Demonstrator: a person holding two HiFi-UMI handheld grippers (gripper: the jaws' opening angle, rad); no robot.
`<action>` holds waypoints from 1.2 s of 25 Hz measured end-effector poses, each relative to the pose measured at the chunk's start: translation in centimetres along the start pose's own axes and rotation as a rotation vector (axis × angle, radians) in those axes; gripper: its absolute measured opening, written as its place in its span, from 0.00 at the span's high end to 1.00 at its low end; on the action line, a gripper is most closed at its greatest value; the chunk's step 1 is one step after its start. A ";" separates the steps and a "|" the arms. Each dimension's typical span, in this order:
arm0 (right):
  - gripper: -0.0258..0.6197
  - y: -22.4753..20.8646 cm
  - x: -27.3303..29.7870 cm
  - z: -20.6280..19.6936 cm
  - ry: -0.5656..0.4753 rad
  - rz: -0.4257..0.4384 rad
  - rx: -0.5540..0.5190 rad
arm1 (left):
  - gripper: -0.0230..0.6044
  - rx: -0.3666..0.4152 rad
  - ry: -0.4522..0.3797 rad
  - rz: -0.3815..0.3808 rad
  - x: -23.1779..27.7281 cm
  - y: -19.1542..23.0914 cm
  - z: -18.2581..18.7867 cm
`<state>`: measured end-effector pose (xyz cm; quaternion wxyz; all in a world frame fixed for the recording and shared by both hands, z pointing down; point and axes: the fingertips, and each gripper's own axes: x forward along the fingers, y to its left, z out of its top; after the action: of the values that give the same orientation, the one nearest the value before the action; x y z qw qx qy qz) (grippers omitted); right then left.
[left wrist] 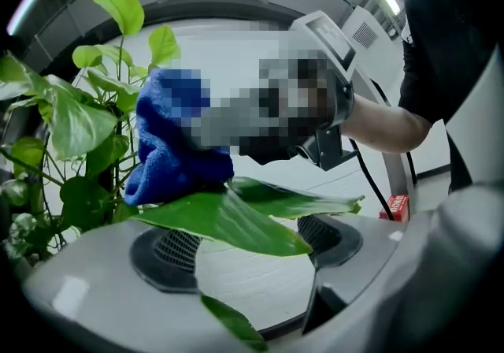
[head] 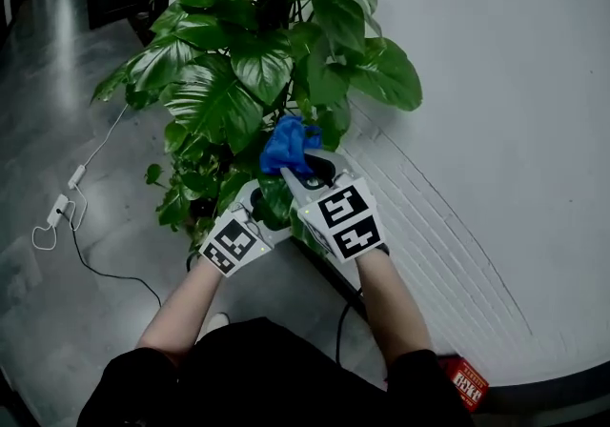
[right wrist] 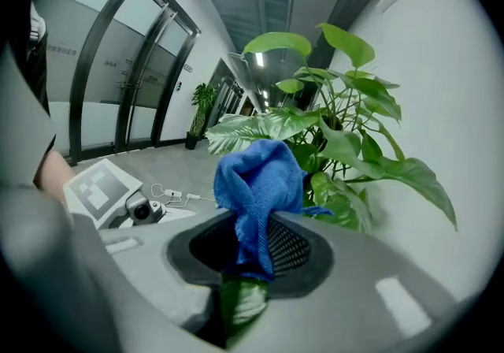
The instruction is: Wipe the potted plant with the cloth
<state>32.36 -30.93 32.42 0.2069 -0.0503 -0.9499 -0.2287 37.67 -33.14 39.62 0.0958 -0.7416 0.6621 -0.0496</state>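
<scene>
Blue cloth (head: 289, 144): we found it clamped in the right gripper (right wrist: 252, 253), jaws closed on its lower fold, the rest bunched above them, low among the leaves of the plant (head: 248, 63). Left gripper (left wrist: 248, 245): we noted its jaws spread wide and gripping nothing, with one long leaf (left wrist: 236, 217) lying across the gap, pressed by neither pad, just under the cloth. Plant stood on grey floor (head: 57, 82) beside a white wall (head: 515, 82); white cable (head: 91, 163) lay nearby.
</scene>
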 end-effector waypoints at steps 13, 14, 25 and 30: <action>0.80 2.1 -3.6 -0.8 -0.087 -0.018 -0.065 | 0.37 -0.138 -0.007 -0.004 0.2 -0.5 -0.6; 0.80 2.2 -3.9 -1.0 -0.095 -0.023 -0.067 | 0.36 -0.143 -0.009 0.000 0.3 -0.5 -0.6; 0.80 3.5 -8.3 -3.2 -0.233 -0.180 -0.131 | 0.37 -0.182 -0.008 0.031 0.5 -0.9 -0.5; 0.80 4.1 -9.0 -5.3 -0.240 -0.177 -0.047 | 0.37 -0.181 0.012 0.040 0.6 -1.2 -0.6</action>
<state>43.28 -29.70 34.68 0.0698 0.0019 -0.9629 -0.2606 38.74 -33.61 40.44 0.0253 -0.7335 0.6792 0.0080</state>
